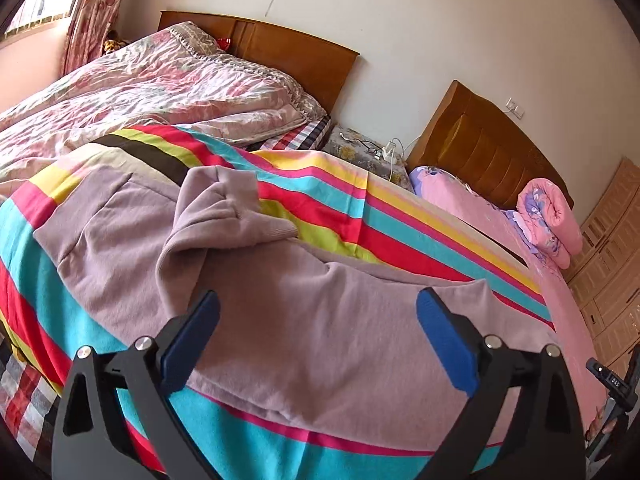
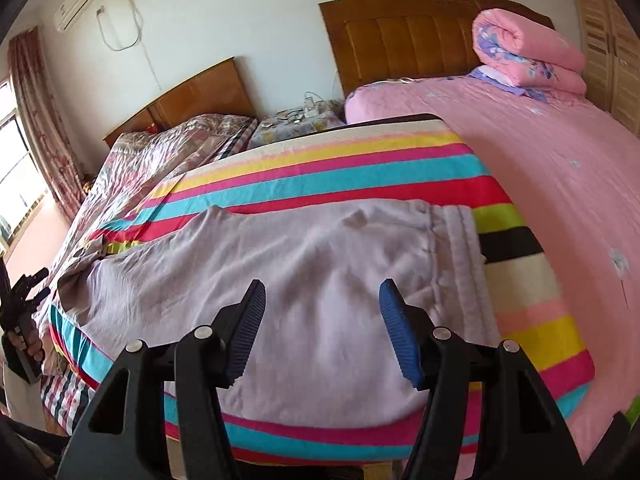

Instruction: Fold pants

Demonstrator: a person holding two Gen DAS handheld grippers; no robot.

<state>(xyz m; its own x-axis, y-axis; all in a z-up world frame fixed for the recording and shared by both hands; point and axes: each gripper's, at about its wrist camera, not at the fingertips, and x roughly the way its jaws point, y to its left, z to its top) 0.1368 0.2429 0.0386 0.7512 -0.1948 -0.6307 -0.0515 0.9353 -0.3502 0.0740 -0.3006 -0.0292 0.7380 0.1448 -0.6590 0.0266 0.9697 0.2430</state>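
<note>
Light mauve pants (image 1: 280, 312) lie across a striped sheet (image 1: 400, 208) on a raised surface. One leg end with a ribbed cuff (image 1: 256, 220) is folded back over the rest. My left gripper (image 1: 318, 304) hovers above the cloth, jaws wide apart, nothing between the blue pads (image 1: 444, 340). In the right wrist view the pants (image 2: 320, 280) spread flat, waistband (image 2: 456, 248) at the right. My right gripper (image 2: 322, 292) stands open above the seat area, pads clear of the fabric. The left gripper (image 2: 24, 300) shows small at the far left edge.
A bed with a floral quilt (image 1: 140, 92) lies at the left, a pink bed (image 2: 560, 184) with a rolled pink quilt (image 2: 524, 52) at the right. A small stand with a power strip (image 1: 388, 154) sits between the headboards. Wooden wardrobe doors (image 1: 612, 264) line the right wall.
</note>
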